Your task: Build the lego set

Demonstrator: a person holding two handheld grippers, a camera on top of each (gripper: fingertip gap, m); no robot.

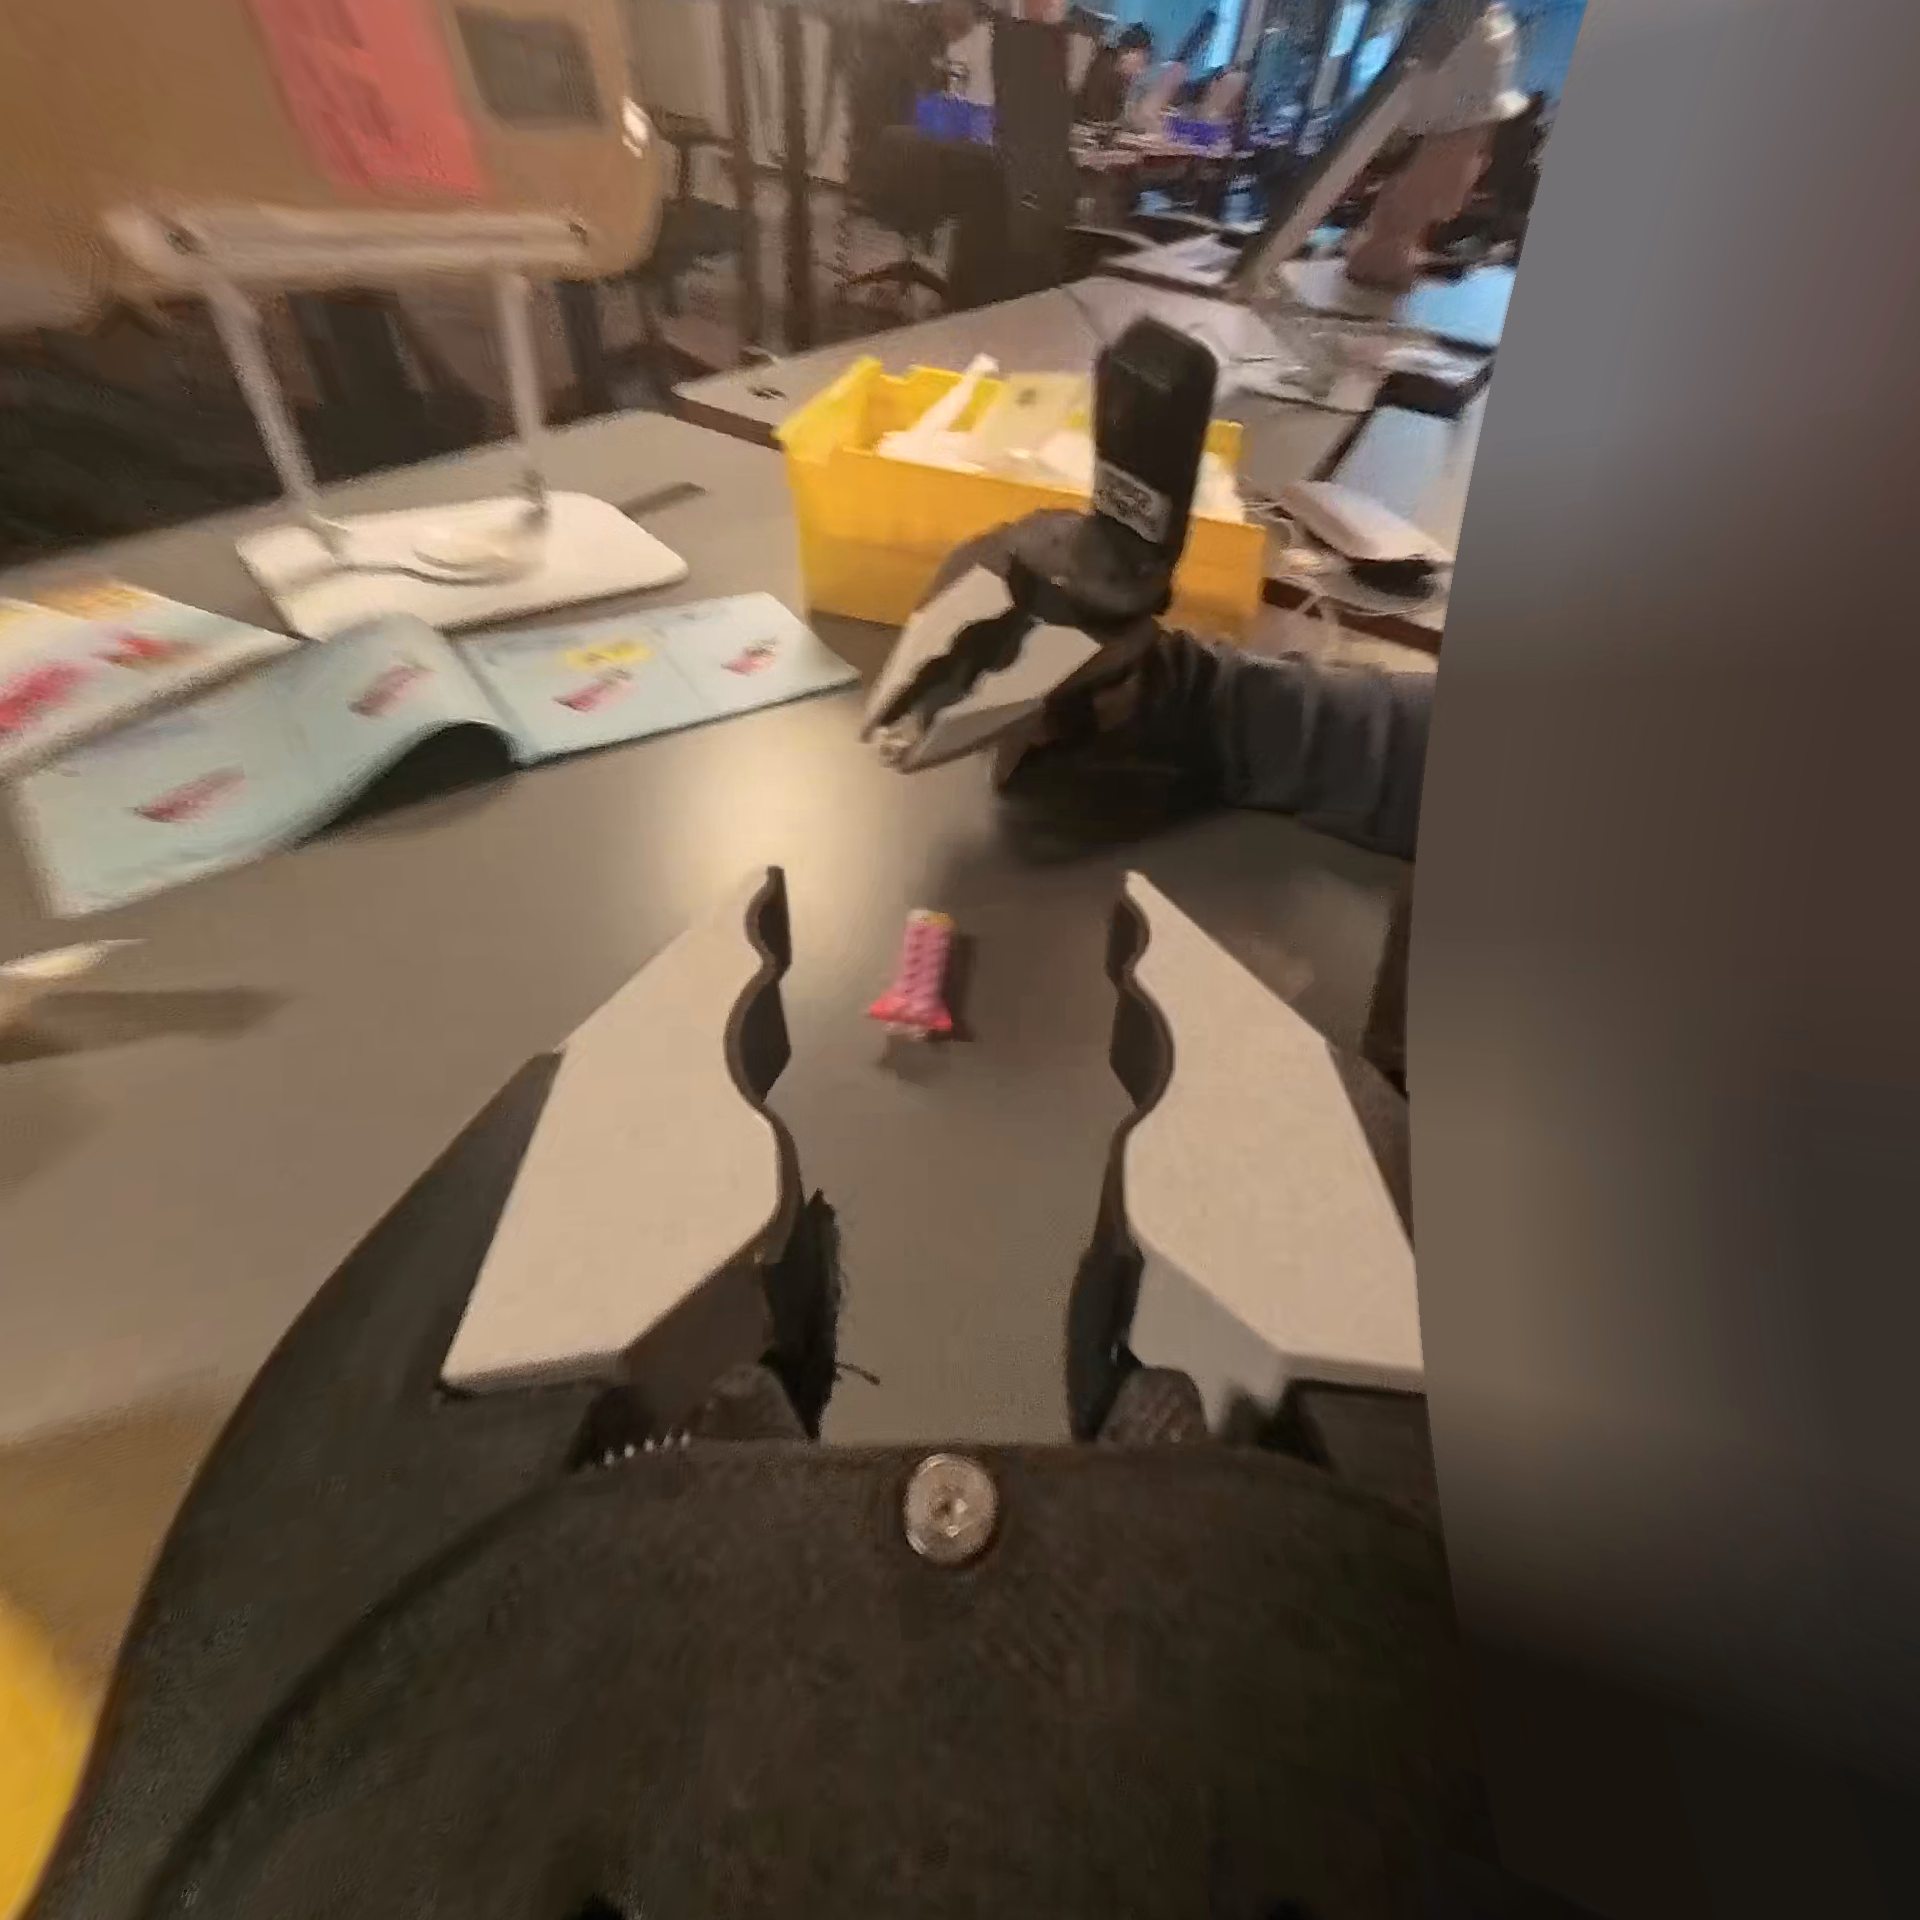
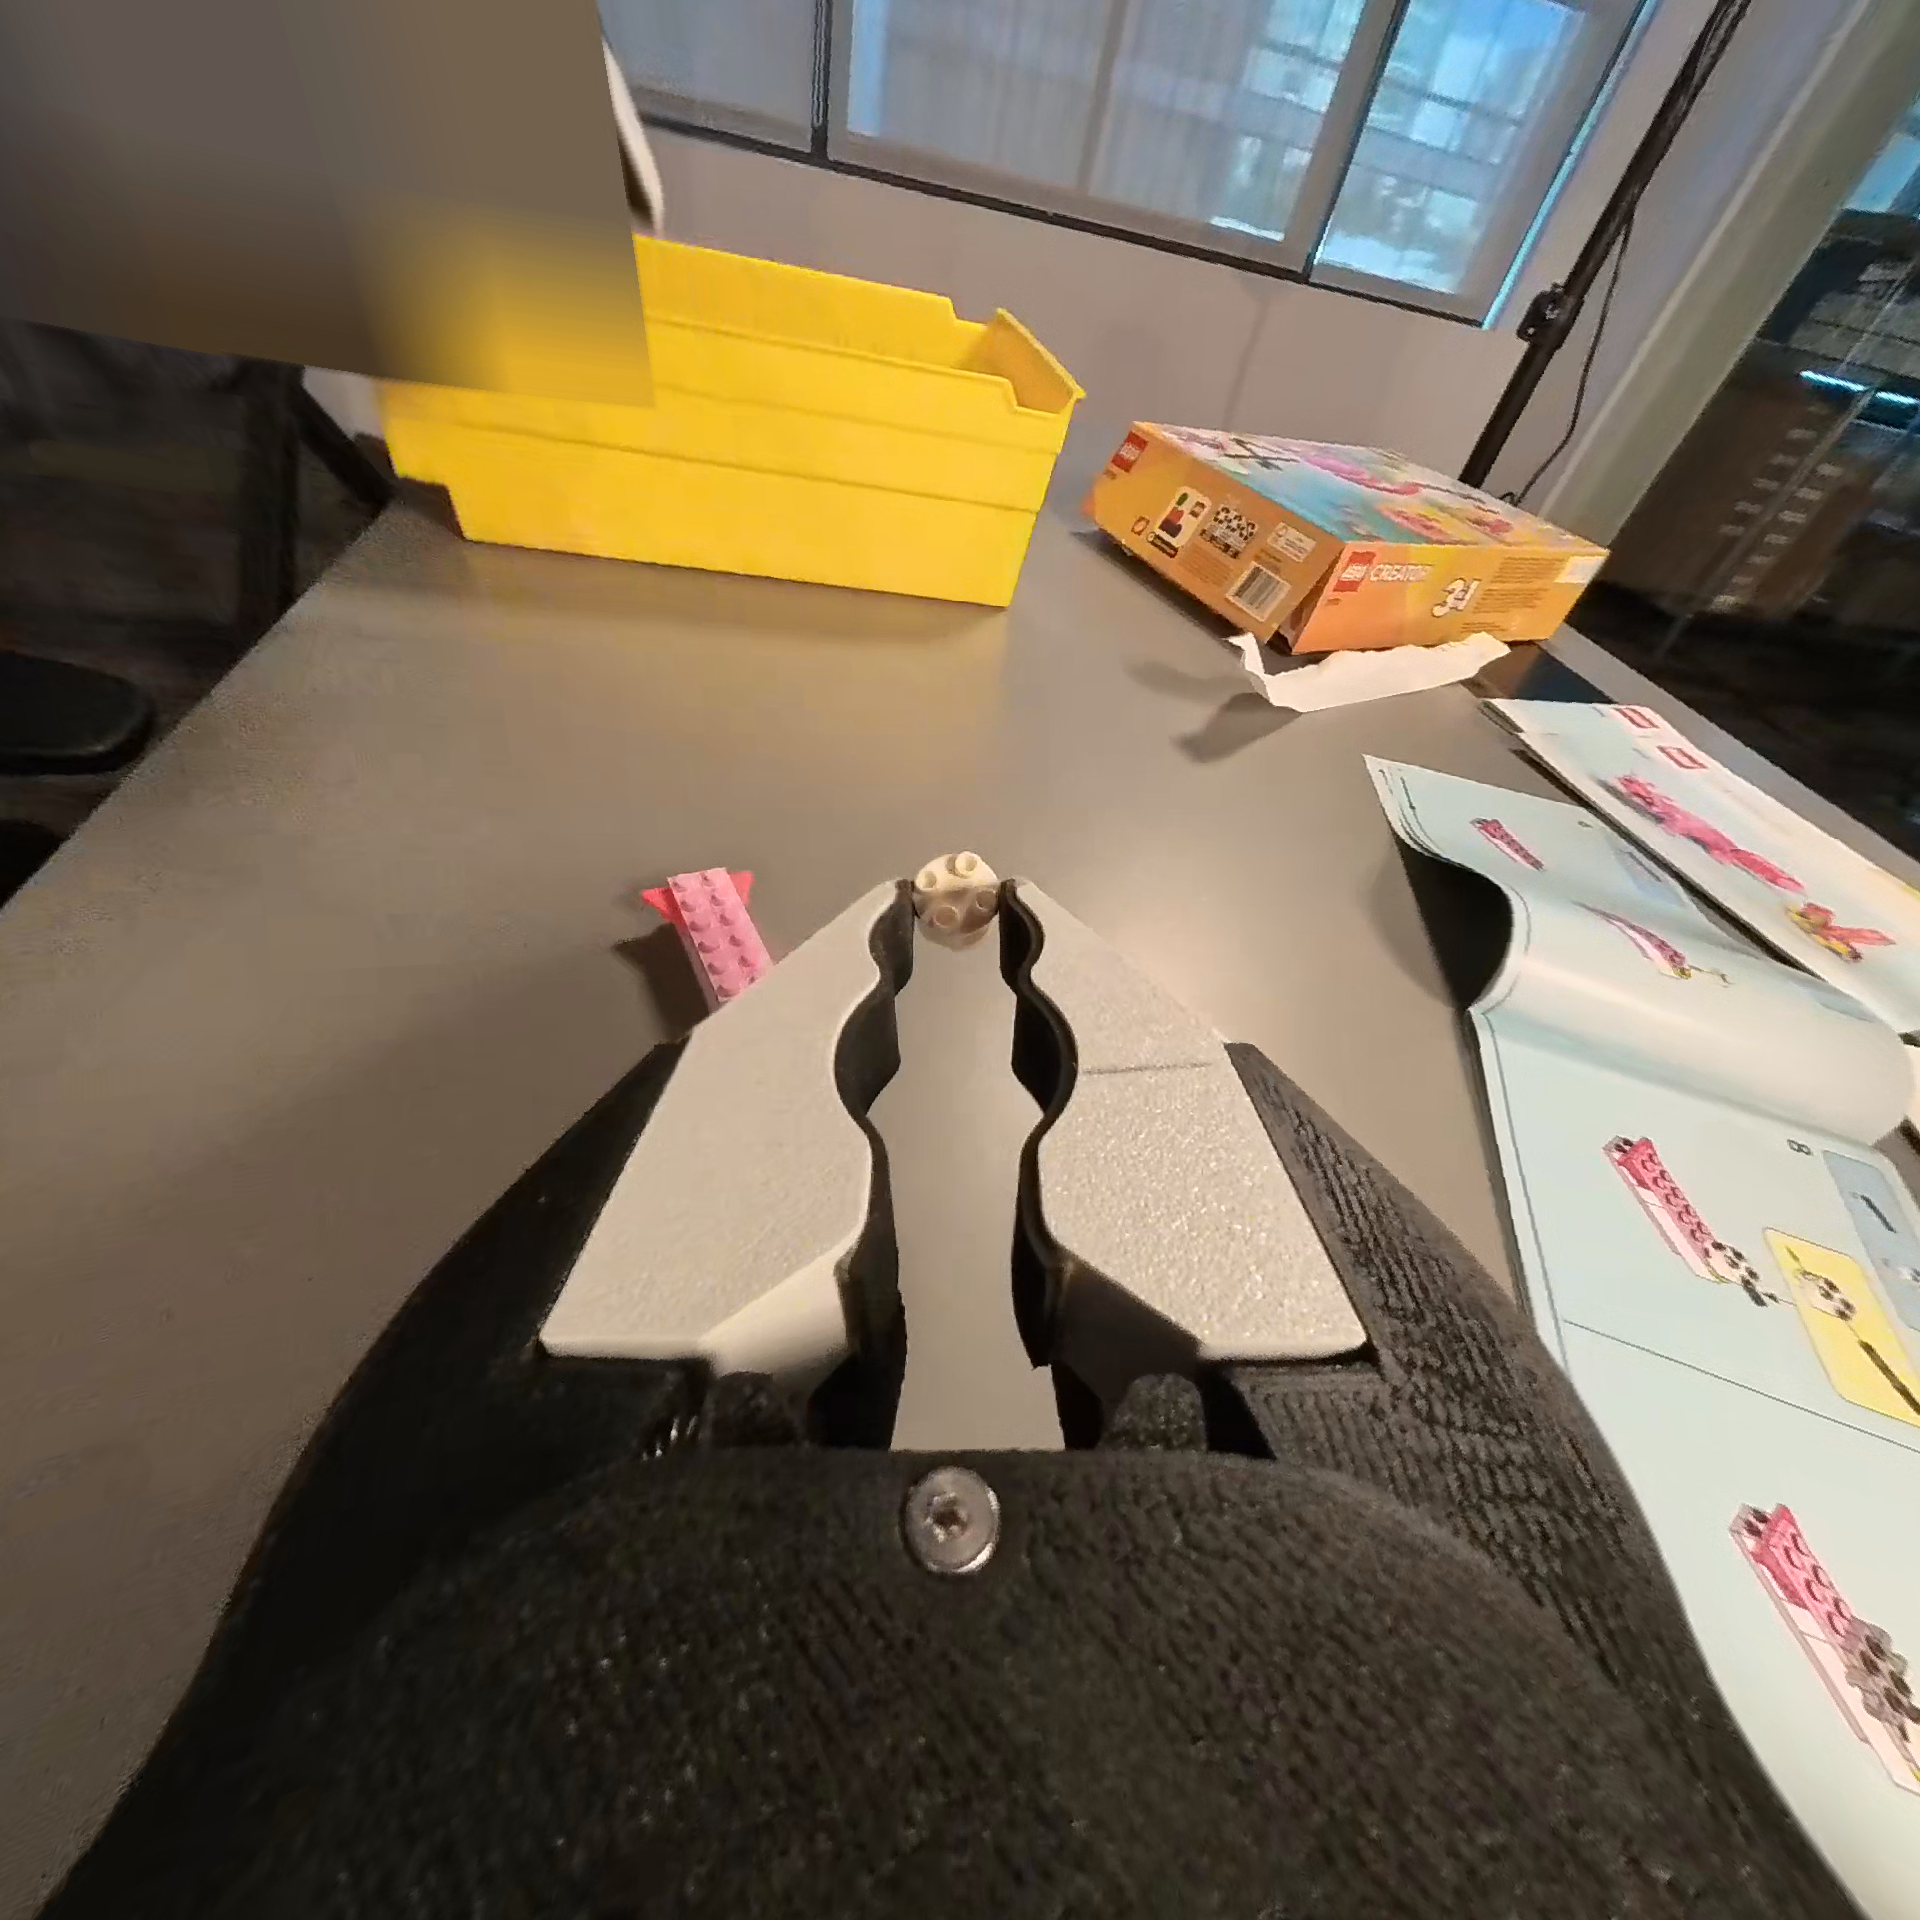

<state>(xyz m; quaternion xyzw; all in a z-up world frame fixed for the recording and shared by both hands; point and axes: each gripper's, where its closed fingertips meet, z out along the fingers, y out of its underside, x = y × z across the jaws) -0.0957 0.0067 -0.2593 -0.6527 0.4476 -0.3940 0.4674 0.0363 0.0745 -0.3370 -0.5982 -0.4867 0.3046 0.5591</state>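
Right hand-held gripper [image 2: 958,914]: pinching a small round white stud piece [image 2: 956,912] at its tips, both pads pressed on the piece's sides, held above the surface [image 2: 520,727].
Left hand-held gripper [image 1: 951,914]: spread wide and holding nothing; the pink plate [image 1: 914,977] lies flat on the surface between and just ahead of its fingers, touching neither.
Pink plate from the right view: at about 10 o'clock of the right tips, part hidden behind the left finger [image 2: 748,1091].
Around: yellow bin [image 2: 727,499] at 11 o'clock and far back, toy box [image 2: 1351,540] at 1 o'clock, open booklet [image 2: 1662,1143] at 3 o'clock.
Stage, as a judgement: white piece lifted and the plate not gripped.
Unclear: left view is blurred, so the plate's studs cannot be counted there.
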